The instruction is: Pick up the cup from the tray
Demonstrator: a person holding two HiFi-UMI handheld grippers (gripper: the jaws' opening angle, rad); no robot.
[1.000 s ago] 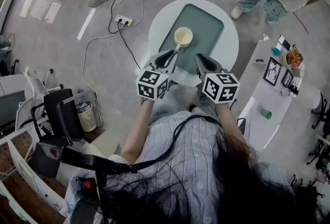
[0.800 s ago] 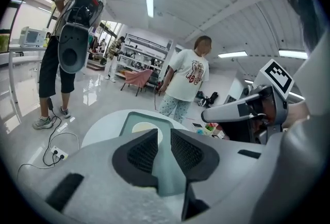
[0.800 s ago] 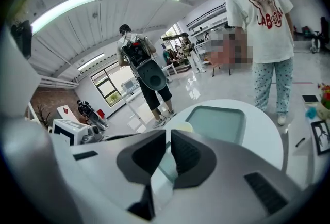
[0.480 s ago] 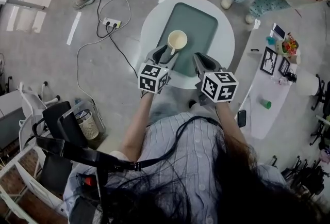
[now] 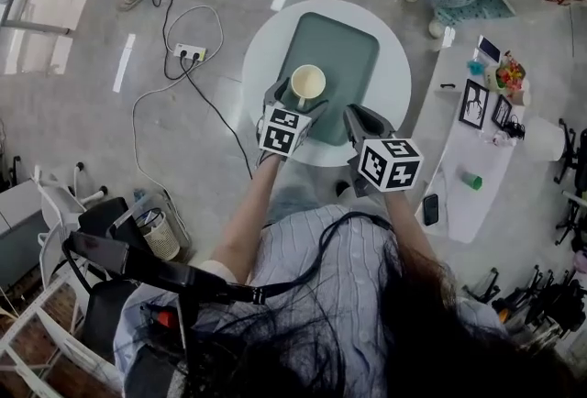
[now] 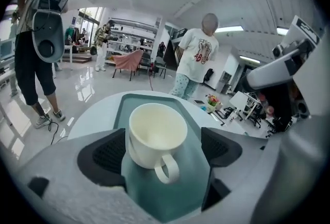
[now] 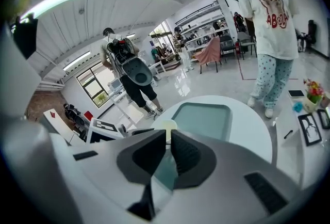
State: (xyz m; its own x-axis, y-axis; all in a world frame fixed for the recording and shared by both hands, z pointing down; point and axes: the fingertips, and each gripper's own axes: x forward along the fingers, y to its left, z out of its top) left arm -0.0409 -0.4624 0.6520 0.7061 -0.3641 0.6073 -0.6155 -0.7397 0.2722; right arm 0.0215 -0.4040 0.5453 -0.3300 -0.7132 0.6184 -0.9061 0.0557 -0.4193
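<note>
A cream cup [image 5: 307,82] stands upright on the near left part of a green tray [image 5: 347,43], which lies on a round white table [image 5: 396,75]. My left gripper [image 5: 293,107] reaches over the tray's near edge. In the left gripper view the cup [image 6: 154,135] sits between the two pads [image 6: 110,153], handle toward the camera. The jaws are opening, and the right pad stands well clear of the cup. My right gripper [image 5: 356,118] hovers at the tray's near right edge, shut with nothing in it. Past its jaws [image 7: 168,140] the cup's rim [image 7: 166,126] shows.
A white side table [image 5: 477,167] at the right carries a picture frame, a green item and small things. A power strip [image 5: 191,50] with cables lies on the floor at the left. People stand beyond the table. A bin [image 5: 158,236] and chair stand near left.
The left gripper has moved forward to the cup and its jaws have spread from shut to wide around it. The right gripper has stayed shut beside it.
</note>
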